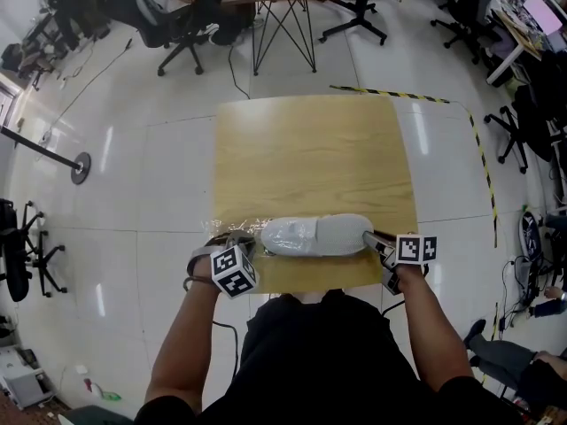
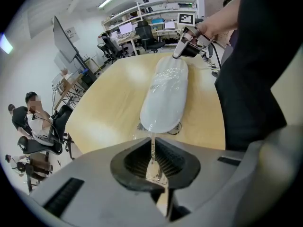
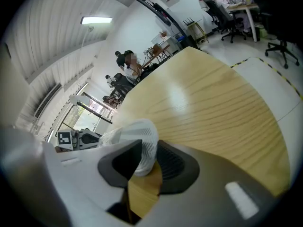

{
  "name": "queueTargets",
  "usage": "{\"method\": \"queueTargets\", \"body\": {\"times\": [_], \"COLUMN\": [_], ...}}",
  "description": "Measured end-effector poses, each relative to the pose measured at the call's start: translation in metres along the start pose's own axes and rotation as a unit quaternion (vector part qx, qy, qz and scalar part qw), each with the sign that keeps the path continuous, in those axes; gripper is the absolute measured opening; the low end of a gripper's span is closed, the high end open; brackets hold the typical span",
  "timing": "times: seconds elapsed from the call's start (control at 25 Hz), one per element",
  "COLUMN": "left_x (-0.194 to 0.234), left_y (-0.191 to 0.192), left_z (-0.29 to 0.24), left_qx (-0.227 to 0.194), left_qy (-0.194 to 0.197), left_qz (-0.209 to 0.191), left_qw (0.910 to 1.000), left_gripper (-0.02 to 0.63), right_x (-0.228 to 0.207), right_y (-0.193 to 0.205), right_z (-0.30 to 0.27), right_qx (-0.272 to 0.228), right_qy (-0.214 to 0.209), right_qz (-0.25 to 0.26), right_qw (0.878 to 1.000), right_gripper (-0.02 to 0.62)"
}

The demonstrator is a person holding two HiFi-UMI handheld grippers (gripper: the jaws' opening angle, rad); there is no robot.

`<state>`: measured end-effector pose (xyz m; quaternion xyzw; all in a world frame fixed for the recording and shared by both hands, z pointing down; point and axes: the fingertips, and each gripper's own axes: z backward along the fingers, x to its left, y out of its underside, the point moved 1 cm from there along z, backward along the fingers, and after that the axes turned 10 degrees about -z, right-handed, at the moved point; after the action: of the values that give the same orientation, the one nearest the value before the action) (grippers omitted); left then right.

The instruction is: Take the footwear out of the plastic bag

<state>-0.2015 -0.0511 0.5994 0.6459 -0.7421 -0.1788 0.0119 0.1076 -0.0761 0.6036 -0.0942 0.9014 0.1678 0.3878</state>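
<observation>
Shoe (image 1: pixel 344 234) here is a single white one. It lies lengthwise along the near edge of the wooden worktop (image 1: pixel 310 149), right in front of the person. It's still mostly inside the clear plastic bag (image 1: pixel 285 235). The crinkly film covers the left part of it, while the right end looks plain white with a knit texture.

The left gripper (image 2: pixel 154 162) sits at the bag's left end. Its jaws are clenched on a thin, stretched strip of the plastic, which runs from the pads straight up to the bagged shoe just ahead. Only film is between those pads, not the shoe itself.

The right gripper (image 3: pixel 144 160) is at the opposite end, and its jaws are grasping the rounded white end of the shoe, with the fabric wedged between the two dark pads. I can't tell whether any film is caught in there too. The two grippers face each other along the shoe, one at each end, both low over the front edge of the worktop.

The rest of the worktop is bare wood. Around it there's a glossy pale floor (image 1: pixel 159 211), with a strip of yellow-and-black tape (image 1: pixel 390 94) past the far right corner. Office chairs (image 1: pixel 182 34) and desks stand well back, and a couple of people sit over there.
</observation>
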Motion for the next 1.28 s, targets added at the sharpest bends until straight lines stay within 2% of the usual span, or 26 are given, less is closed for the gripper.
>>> {"method": "queueTargets", "body": {"times": [0.4, 0.44, 0.52, 0.56, 0.68, 0.84, 0.92, 1.08, 1.28], "left_x": [-0.005, -0.004, -0.002, 0.0, 0.004, 0.001, -0.002, -0.002, -0.001], "left_y": [0.006, 0.002, -0.014, -0.024, -0.052, -0.057, -0.053, -0.046, -0.04], "left_z": [0.002, 0.004, 0.011, 0.014, 0.011, -0.013, -0.023, -0.029, -0.034], "left_qx": [-0.004, -0.013, -0.04, -0.057, -0.088, -0.051, -0.027, -0.013, -0.009], "left_qy": [-0.003, 0.0, 0.003, 0.004, 0.019, 0.061, 0.074, 0.076, 0.066], "left_qz": [0.01, 0.009, 0.003, 0.001, -0.008, -0.047, -0.063, -0.066, -0.065], "left_qw": [0.9999, 0.9999, 0.9992, 0.9983, 0.9959, 0.9957, 0.9948, 0.9949, 0.9956], "left_gripper": [0.032, 0.056, 0.181, 0.183, 0.181, 0.178, 0.137, 0.057, 0.034], "right_x": [-0.005, -0.005, -0.005, -0.005, -0.007, -0.001, 0.001, 0.0, -0.01], "right_y": [0.004, 0.003, 0.003, 0.002, 0.0, 0.0, -0.002, -0.005, -0.008], "right_z": [0.005, 0.005, 0.005, 0.005, 0.004, 0.0, 0.0, 0.004, 0.014], "right_qx": [-0.001, -0.001, -0.001, -0.001, -0.002, 0.001, 0.002, -0.004, -0.01], "right_qy": [0.005, 0.006, 0.006, 0.006, 0.007, 0.007, 0.007, 0.008, 0.015], "right_qz": [0.0, -0.001, 0.0, 0.001, 0.004, 0.007, 0.011, 0.016, 0.011], "right_qw": [1.0, 1.0, 1.0, 1.0, 1.0, 1.0, 1.0, 1.0, 1.0], "right_gripper": [0.106, 0.107, 0.107, 0.107, 0.107, 0.107, 0.107, 0.107, 0.106]}}
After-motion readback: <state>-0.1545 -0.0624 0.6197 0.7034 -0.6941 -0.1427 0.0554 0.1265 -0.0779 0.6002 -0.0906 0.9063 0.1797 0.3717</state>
